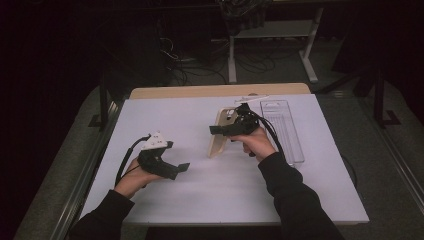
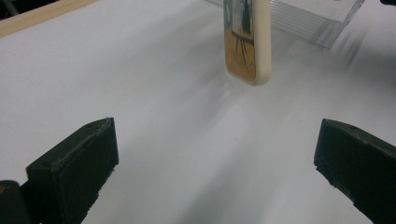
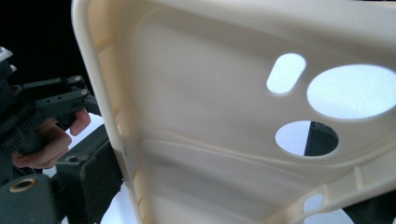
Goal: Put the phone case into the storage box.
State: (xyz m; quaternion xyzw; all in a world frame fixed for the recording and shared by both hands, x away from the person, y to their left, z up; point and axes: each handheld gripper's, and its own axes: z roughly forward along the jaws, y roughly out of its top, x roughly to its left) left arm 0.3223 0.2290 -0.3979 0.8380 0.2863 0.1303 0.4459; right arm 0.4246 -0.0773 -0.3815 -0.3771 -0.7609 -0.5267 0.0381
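A cream phone case [image 1: 218, 144] stands on end on the white table [image 1: 210, 195], right of centre. My right gripper [image 1: 220, 130] is shut on its upper part. In the right gripper view the case's inside [image 3: 219, 116] with its camera cut-outs sits between the jaws of the right gripper [image 3: 233, 196]. My left gripper [image 1: 179, 156] is held open over the table's left half, well apart from the case. In the left gripper view, the left gripper [image 2: 215, 154] has nothing between its jaws, and the case [image 2: 245, 42] stands ahead, showing a printed back.
A clear plastic packaging tray [image 1: 282, 127] lies just right of the case, also seen as the clear tray [image 2: 303, 21] behind it. A wooden strip [image 1: 215, 91] runs along the table's far edge. Dark floor, cables and table legs lie beyond.
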